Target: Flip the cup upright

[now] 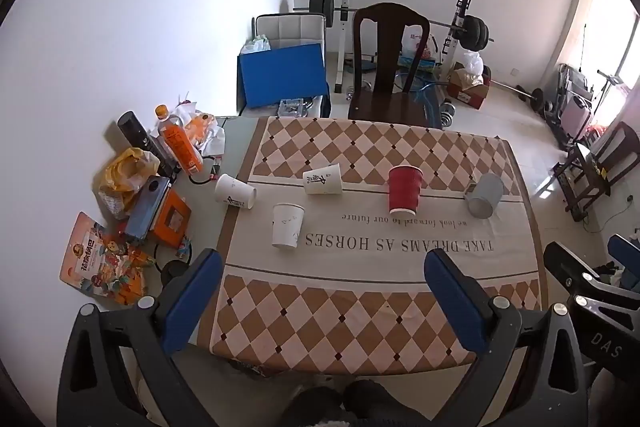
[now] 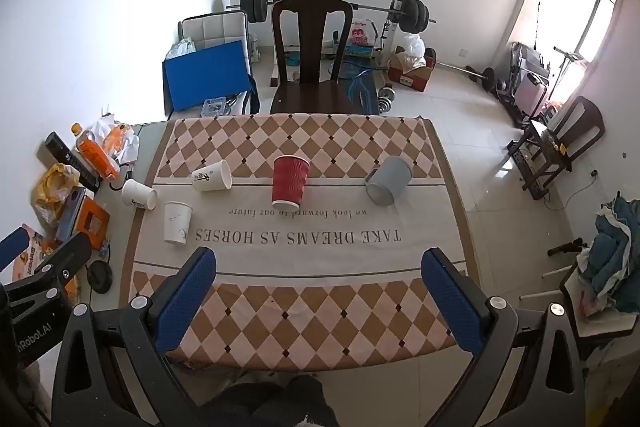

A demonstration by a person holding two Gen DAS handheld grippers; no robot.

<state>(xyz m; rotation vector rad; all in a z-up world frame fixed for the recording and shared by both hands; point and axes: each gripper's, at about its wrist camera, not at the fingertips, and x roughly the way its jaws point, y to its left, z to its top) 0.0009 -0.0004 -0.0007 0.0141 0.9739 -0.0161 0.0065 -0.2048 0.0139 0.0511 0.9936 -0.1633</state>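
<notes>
Several cups sit on the checked tablecloth. A red ribbed cup stands upside down in the middle. A grey mug lies on its side at the right. Two white paper cups lie on their sides, one with lettering and one at the cloth's left edge. Another white cup stands upside down. My left gripper and right gripper are open and empty, high above the near edge.
Clutter fills the table's left side: an orange bottle, a black cylinder, a yellow bag, snack packets. A dark wooden chair stands behind the table, with weight equipment beyond.
</notes>
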